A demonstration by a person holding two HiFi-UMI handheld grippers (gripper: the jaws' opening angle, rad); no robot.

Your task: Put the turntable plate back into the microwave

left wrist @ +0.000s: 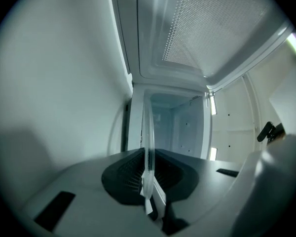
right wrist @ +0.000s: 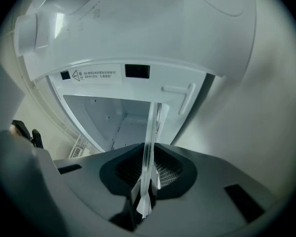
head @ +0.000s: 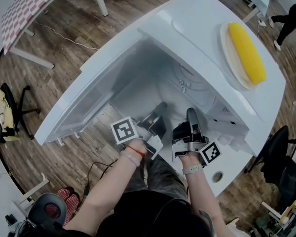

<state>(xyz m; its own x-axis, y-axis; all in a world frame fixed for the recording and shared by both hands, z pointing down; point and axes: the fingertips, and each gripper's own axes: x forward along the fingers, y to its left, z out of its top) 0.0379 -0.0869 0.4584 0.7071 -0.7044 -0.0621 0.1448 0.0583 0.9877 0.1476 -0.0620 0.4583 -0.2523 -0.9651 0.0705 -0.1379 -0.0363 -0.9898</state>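
From the head view we can barely make out the clear glass turntable plate [left wrist: 148, 142]; only a few glints show inside the microwave [head: 187, 28]. In each gripper view we see it edge-on, a thin clear rim rising toward 12 o'clock. The left hand-held gripper [head: 159, 108] and the right hand-held gripper [head: 192, 116] each clamp its near edge at the cavity mouth. The door [head: 89, 98] stands open toward 9 o'clock. White cavity walls sit close on both sides. At 2 o'clock a corn cob [head: 246, 53] lies on top.
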